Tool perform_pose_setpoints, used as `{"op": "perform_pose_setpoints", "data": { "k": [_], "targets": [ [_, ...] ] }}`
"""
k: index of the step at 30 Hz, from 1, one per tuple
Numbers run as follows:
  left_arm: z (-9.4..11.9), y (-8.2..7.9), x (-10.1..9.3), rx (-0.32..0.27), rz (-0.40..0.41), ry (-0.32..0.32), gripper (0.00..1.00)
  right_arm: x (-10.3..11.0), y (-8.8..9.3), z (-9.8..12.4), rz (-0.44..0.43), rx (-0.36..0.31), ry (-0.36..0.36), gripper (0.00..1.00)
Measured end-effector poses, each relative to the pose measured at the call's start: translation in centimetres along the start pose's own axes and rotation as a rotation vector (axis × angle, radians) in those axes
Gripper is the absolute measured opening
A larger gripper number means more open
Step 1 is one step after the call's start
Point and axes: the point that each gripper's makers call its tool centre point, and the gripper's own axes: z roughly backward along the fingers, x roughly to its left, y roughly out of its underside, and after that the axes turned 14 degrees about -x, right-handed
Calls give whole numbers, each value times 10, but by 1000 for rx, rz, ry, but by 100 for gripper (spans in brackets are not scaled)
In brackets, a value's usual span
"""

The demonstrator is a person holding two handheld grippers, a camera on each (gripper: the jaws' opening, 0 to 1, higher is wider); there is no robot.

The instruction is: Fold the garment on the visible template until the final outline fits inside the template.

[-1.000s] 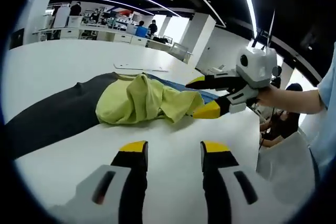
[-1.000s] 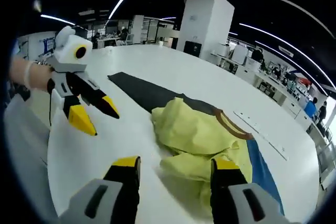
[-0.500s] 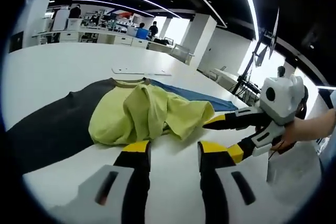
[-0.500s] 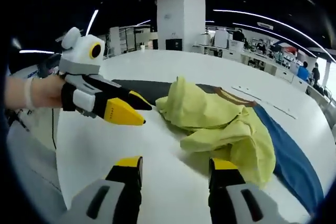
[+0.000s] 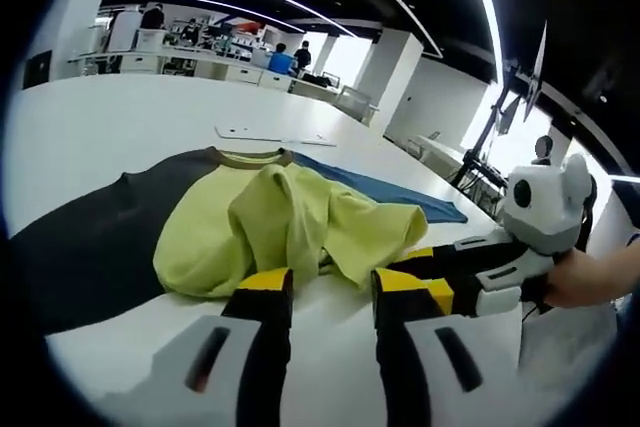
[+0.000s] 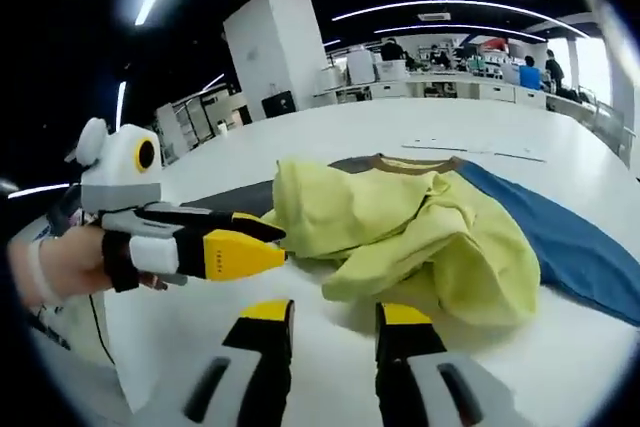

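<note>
A crumpled yellow-green cloth garment (image 5: 270, 227) with a brown collar lies bunched on the white table (image 5: 90, 127), over a flat dark grey and blue template sheet (image 5: 90, 237). It sits just ahead of the left gripper (image 5: 320, 289), jaws spread and empty. The right gripper (image 6: 332, 312) is likewise spread; its tips seem just short of the cloth's near edge.

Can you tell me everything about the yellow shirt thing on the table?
The yellow shirt is a soft, cloth-like garment, yellow-green with a brown collar band, a dark grey part on one side and a blue part on the other. It lies crumpled on the white table, its yellow middle bunched into loose folds over itself, not yet neatly folded. Both grippers' jaws sit close to its near edge; whether they touch it is unclear.
</note>
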Motion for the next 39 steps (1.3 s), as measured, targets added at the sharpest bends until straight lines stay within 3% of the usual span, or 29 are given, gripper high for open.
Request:
{"op": "perform_pose_setpoints", "data": {
  "k": [3, 11, 18, 21, 23, 24, 32, 39],
  "targets": [
    [-4, 3, 3, 6, 1, -21, 27, -1, 2, -5, -60, -3, 24, 23],
    [-11, 4, 15, -4, 46, -91, 20, -3, 4, -14, -109, -12, 63, 15],
    [-14, 8, 23, 0, 76, -131, 8, -9, -2, -16, -165, -34, 92, 14],
    [-15, 9, 25, 5, 79, -143, 4, -13, -3, -16, -180, -38, 103, 11],
    [-15, 10, 25, 9, 77, -145, 0, -13, -2, -15, -176, -30, 103, 4],
    [-15, 10, 26, 10, 76, -150, 0, -14, -1, -14, -167, -25, 103, 0],
    [-11, 5, 20, -1, 123, -141, 0, -16, -1, -5, -182, -26, 100, 0],
    [7, 1, 15, 2, 142, -134, 0, -20, -4, 8, -172, -24, 98, 0]
  ]
}}
